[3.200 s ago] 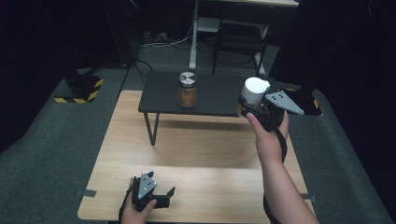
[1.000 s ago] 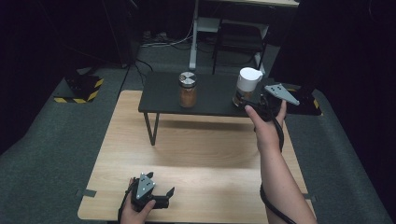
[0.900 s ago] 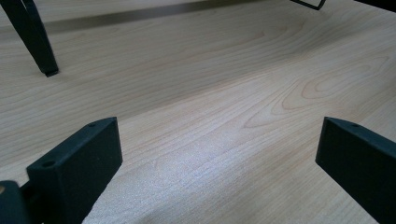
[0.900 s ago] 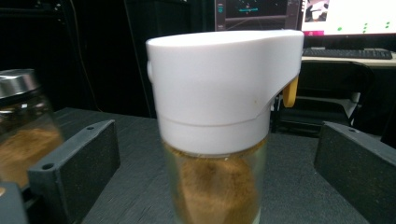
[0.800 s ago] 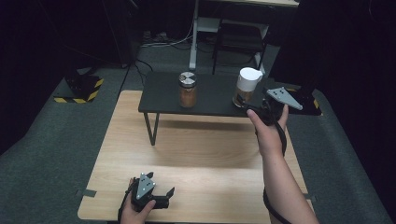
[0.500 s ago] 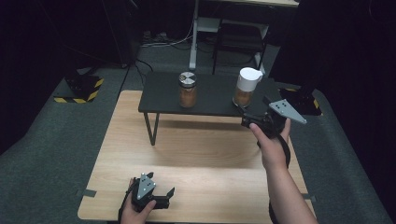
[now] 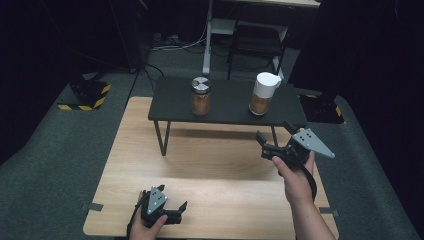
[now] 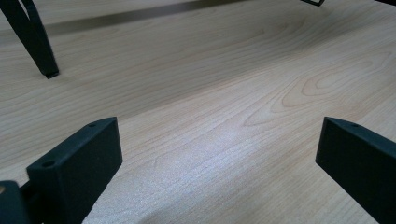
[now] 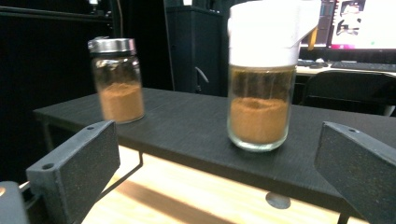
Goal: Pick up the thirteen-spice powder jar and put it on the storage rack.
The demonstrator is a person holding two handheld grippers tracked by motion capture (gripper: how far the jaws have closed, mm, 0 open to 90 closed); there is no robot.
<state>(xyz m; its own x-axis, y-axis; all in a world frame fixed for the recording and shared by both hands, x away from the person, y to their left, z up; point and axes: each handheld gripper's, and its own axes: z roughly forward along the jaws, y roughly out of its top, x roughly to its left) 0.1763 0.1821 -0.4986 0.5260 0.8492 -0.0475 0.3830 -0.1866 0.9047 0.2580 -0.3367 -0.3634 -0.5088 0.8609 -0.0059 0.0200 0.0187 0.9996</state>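
**White-capped jar set down, right gripper backing off empty**

Start at your left: the left gripper (image 7: 172, 214) rests low on the wooden table (image 7: 220, 165) near its front edge, jaws spread wide with nothing between them. Its own view looks along bare wood grain toward a leg of the black shelf (image 8: 32, 39). It sits where it sat seconds ago.

Moving right, the metal-lidded jar (image 7: 201, 95) of brown powder stands upright on the left half of the black shelf (image 7: 227, 102), untouched. Well apart from it, on the right half, stands the white-capped jar (image 7: 263, 93), also upright and roughly half full of the same brown powder. A few seconds ago you carried this jar in your right gripper above the shelf's right end; now it stands free on the shelf.

Furthest right, your right gripper (image 7: 275, 142) has pulled back toward you and hangs over the table, below the shelf's front edge. Its jaws are wide open and hold nothing; in its own view the white-capped jar (image 9: 264, 74) stands clear between and beyond them, and the metal-lidded jar (image 9: 116, 81) further left.

I judge the placing done: both jars share the shelf, and your retreat looks clean, with the jar neither tilted nor near the edge.
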